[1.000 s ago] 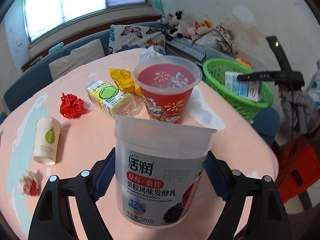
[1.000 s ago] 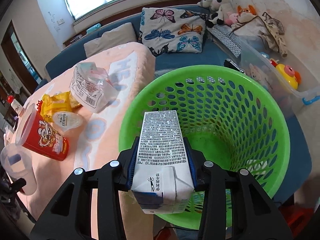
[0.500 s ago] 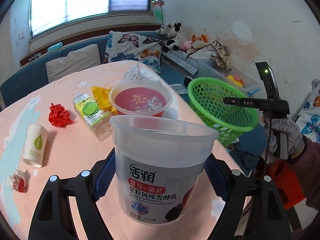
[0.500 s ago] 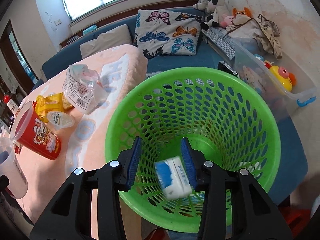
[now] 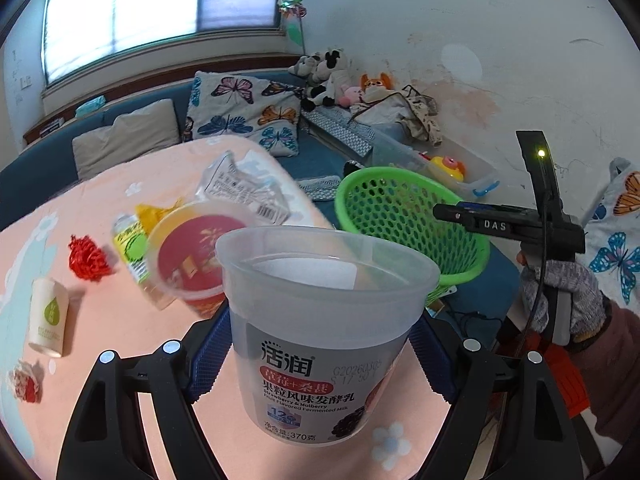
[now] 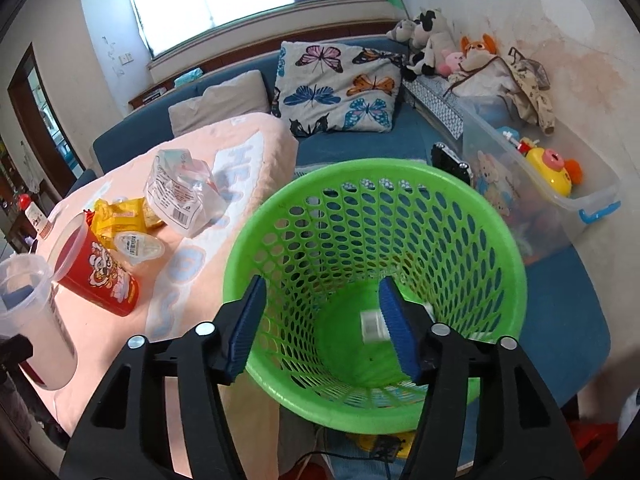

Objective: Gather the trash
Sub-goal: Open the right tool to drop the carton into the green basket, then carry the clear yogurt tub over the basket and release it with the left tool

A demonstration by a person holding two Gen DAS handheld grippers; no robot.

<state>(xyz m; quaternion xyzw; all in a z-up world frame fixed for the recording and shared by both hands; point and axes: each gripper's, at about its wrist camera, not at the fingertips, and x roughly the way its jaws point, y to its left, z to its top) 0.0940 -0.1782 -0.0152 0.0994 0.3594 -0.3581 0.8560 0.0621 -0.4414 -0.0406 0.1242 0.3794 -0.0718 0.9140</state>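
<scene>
My left gripper (image 5: 320, 344) is shut on a clear yogurt tub (image 5: 320, 336) and holds it above the pink table (image 5: 100, 320); the tub also shows in the right wrist view (image 6: 28, 316). My right gripper (image 6: 322, 324) is open and empty above the green mesh basket (image 6: 500, 264), which stands off the table's right edge (image 5: 460, 248). A white milk carton (image 6: 372, 326) lies blurred at the basket's bottom. On the table are a red cup (image 5: 192, 256), a green-labelled bottle (image 5: 132, 248), a yellow wrapper (image 6: 116, 212) and a clear plastic bag (image 6: 180, 192).
A small paper cup (image 5: 48, 316), a red mesh ball (image 5: 88, 260) and a crumpled red-white scrap (image 5: 24, 380) lie at the table's left. A jelly cup (image 6: 138, 246) sits by the red cup. A blue sofa with cushions (image 6: 336, 88) and a toy bin (image 6: 560, 200) stand behind.
My right gripper opened and let the milk carton fall into the green basket. My left gripper rose and moved toward the basket with the yogurt tub.
</scene>
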